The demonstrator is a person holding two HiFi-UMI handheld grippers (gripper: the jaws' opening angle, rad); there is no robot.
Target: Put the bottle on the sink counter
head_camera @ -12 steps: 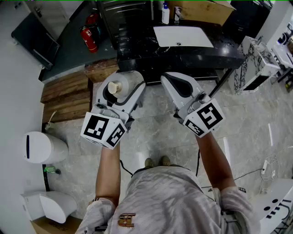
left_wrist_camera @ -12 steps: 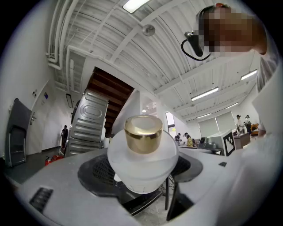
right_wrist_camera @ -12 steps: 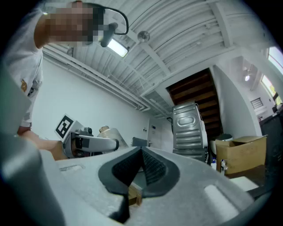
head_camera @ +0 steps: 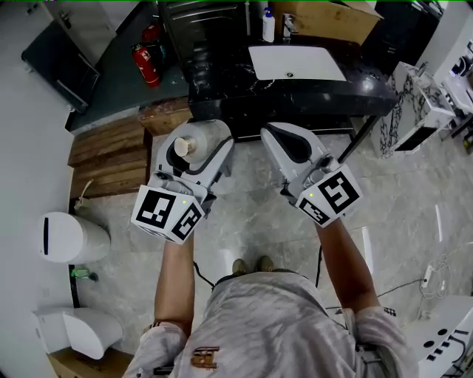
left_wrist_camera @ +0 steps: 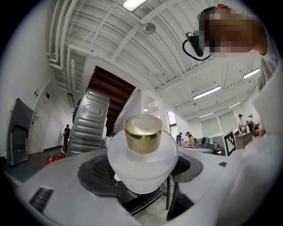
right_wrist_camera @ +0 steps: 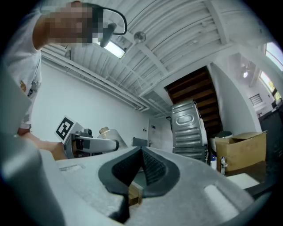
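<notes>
The left gripper's [head_camera: 201,140] jaws stand wide, clamped on the bottle [left_wrist_camera: 142,152], a frosted white body with a gold cap; its base is hidden down between the jaws. The right gripper's [right_wrist_camera: 142,155] jaws are together and empty. Ahead of both tips stands the black sink counter [head_camera: 310,88] with a white basin [head_camera: 295,62], and beyond that a blue-topped container [head_camera: 267,23] and a cardboard box [head_camera: 329,18].

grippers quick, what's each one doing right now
left gripper: closed on the frosted bottle
right gripper: closed, nothing between its jaws
</notes>
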